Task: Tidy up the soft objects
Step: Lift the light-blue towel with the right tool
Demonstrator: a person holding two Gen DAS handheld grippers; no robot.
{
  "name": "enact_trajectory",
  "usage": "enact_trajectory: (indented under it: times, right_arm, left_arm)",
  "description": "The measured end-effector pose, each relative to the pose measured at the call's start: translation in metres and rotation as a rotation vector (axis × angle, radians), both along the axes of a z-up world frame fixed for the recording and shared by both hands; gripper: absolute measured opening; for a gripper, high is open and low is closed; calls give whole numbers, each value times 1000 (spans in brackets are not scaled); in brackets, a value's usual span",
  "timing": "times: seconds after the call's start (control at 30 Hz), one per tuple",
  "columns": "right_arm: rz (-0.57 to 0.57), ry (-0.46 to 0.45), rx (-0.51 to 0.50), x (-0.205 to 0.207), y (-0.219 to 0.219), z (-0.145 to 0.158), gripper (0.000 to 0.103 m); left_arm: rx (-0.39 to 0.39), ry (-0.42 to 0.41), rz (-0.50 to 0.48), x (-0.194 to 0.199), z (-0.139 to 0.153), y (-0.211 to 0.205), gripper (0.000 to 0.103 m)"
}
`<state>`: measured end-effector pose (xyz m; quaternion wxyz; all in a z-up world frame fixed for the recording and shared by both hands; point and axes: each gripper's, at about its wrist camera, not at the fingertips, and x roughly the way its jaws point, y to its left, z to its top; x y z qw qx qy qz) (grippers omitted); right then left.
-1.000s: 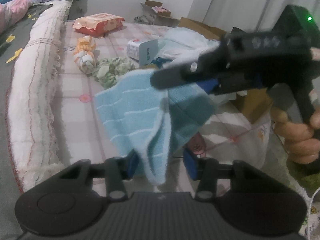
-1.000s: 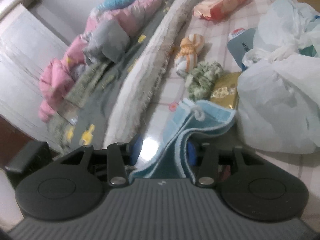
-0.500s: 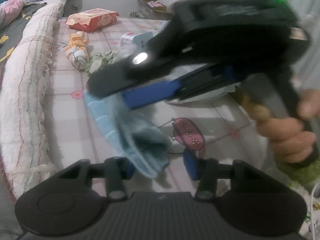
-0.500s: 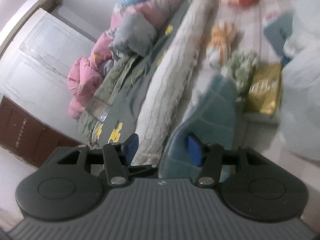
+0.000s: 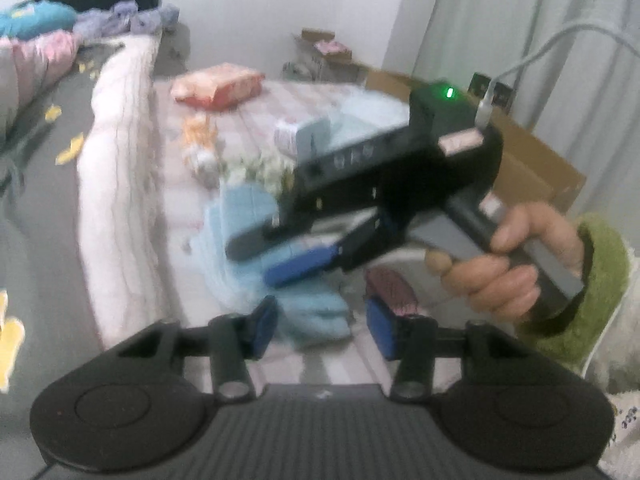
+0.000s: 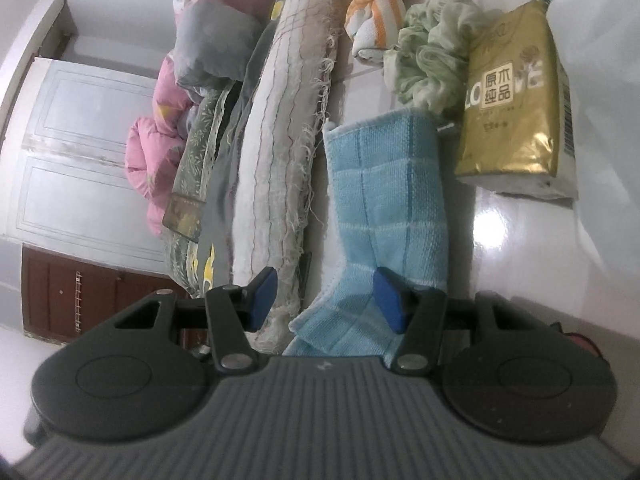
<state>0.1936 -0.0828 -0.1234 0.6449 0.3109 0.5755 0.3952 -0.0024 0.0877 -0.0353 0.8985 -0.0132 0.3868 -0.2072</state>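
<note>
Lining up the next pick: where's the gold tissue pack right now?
Right wrist view, upper right: gold tissue pack beside the green scrunchie, right of the blue towel.

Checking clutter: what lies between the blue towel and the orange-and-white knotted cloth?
In the right wrist view, the green scrunched fabric lies between the blue towel and the knotted cloth, slightly to the right.

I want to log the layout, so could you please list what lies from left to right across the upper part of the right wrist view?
Pink quilt → frayed white rolled blanket → orange-and-white knotted cloth → green scrunched cloth → gold tissue pack.
</note>
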Motion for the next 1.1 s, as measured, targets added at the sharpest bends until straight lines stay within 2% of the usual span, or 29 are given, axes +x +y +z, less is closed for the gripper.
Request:
enact_trajectory:
  times: [0.13, 0.3, 0.4, 0.47, 0.57, 0.7, 0.83, 0.93, 1.03, 1.1]
  right_arm:
    - [-22, 24, 18, 0, -3, 0, 54]
    - [-54, 43, 44, -4, -14, -1, 56]
    - [-68, -5, 27, -10, -21, 11, 57]
    - [-85, -57, -6, -15, -25, 22, 57]
    - [-118, -124, -120, -19, -28, 33, 58]
    - [-137, -115, -229, -17, -23, 25, 57]
    - [-141, -123, -244, -14, -15, 21, 53]
    - [-135, -126, -251, -12, -8, 22, 50]
    - [-128, -117, -244, -10, -8, 20, 44]
    - [-126, -99, -227, -9, -9, 16, 37]
  left_arm:
    - [18, -14, -27, 14, -5, -7, 51]
    - [29, 85, 2, 36, -29, -7, 50]
    - [31, 97, 27, 40, -34, -5, 52]
    - [29, 96, 36, 41, -35, -5, 57]
    - [30, 99, 53, 43, -39, -5, 62]
    - [25, 108, 79, 46, -43, -7, 64]
    - [28, 118, 109, 49, -43, -6, 67]
    - [67, 127, 141, 51, -44, -7, 72]
    - [57, 145, 162, 54, -48, -4, 72]
    - [51, 150, 167, 56, -47, -3, 72]
